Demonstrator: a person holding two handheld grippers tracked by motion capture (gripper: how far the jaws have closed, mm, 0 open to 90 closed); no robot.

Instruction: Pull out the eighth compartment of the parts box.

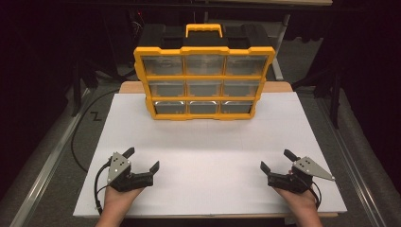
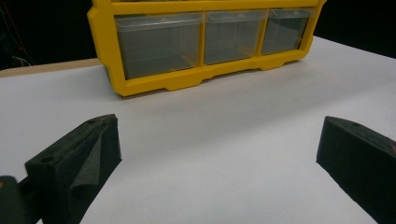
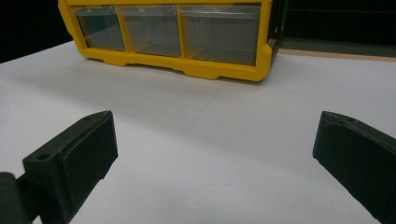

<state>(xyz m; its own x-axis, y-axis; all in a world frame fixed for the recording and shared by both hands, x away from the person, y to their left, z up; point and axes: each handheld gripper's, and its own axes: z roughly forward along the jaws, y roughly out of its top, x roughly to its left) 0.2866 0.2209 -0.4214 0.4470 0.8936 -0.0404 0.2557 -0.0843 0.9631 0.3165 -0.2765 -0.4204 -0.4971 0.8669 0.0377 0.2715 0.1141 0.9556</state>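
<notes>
Organizer [image 1: 204, 78] handle [image 1: 204, 30] atop, high view

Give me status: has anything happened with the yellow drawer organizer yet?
Nothing looks done: the yellow drawer organizer stands upright at the far side of the white board, all nine clear drawers pushed in. In hand: nothing. The left gripper and right gripper rest near the front edge, jaws open and empty. Left: the approach and all drawer work, by the look of it.
</notes>
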